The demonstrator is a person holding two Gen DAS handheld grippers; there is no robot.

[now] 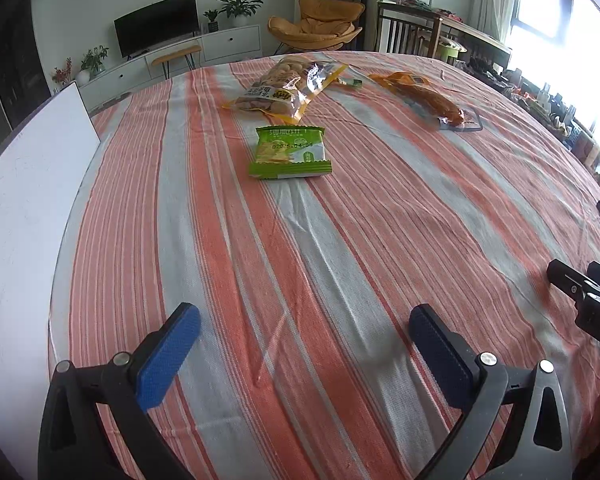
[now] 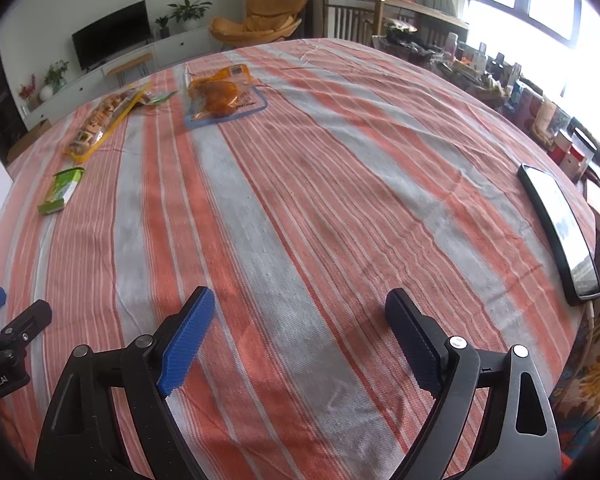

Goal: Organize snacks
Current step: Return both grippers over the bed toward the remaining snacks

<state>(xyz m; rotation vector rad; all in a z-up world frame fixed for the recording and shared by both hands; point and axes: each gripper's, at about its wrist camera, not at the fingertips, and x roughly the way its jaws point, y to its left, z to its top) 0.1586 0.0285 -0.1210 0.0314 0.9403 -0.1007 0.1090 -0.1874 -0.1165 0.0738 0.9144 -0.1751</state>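
Three snacks lie on the striped tablecloth [image 1: 340, 240]. Nearest is a small green biscuit pack [image 1: 287, 153] [image 2: 60, 191]. Behind it lies a clear bag of round biscuits with a yellow edge [image 1: 285, 87] [image 2: 102, 120]. To the right of that rests an orange snack in a clear pouch [image 1: 428, 100] [image 2: 220, 98]. My left gripper [image 1: 304, 316] hangs open over bare cloth, well short of the green pack, nothing between its blue pads. My right gripper [image 2: 300, 300] is also open and empty over the cloth. Each gripper shows at the edge of the other's view.
A white board [image 1: 28, 184] stands at the table's left edge. A black phone [image 2: 560, 232] lies near the right edge. Beyond the table are a television, plants, an orange chair and a cluttered shelf under the window.
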